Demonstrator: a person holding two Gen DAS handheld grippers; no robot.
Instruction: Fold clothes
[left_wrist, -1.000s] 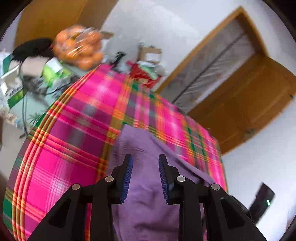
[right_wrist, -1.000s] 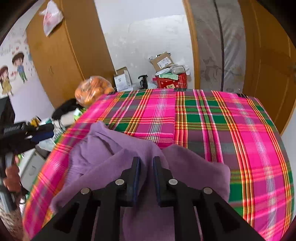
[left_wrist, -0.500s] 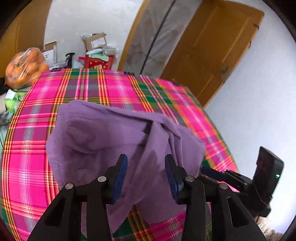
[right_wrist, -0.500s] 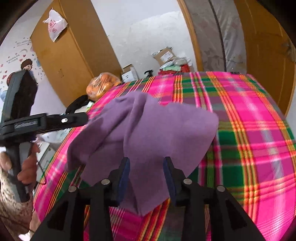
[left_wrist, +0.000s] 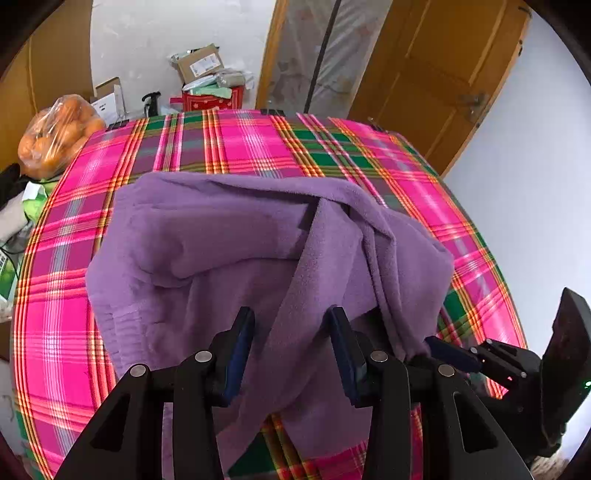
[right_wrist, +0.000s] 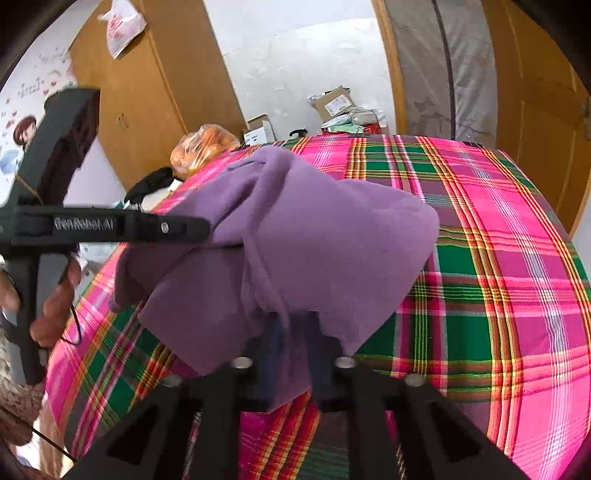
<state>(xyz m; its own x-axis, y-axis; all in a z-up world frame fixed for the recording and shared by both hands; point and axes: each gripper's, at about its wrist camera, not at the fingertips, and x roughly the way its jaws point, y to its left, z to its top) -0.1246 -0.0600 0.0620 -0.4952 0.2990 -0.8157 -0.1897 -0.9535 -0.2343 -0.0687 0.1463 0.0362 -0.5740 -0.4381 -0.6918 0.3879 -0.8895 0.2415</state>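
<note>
The purple fleece garment (left_wrist: 229, 251) lies crumpled on the plaid tablecloth (left_wrist: 258, 144), its long axis running crosswise ahead of the left gripper (left_wrist: 291, 350), one fold trailing back between that tool's fingers. The left gripper's jaws stand apart — cloth passes under them, not clamped. The right gripper (right_wrist: 295, 332), seen low at the table's near edge, has its jaws closed on a hanging fold of the garment. Left of it the other tool reaches in level, held in a hand (right_wrist: 55, 295) — its tip at the fabric's raised edge.
</note>
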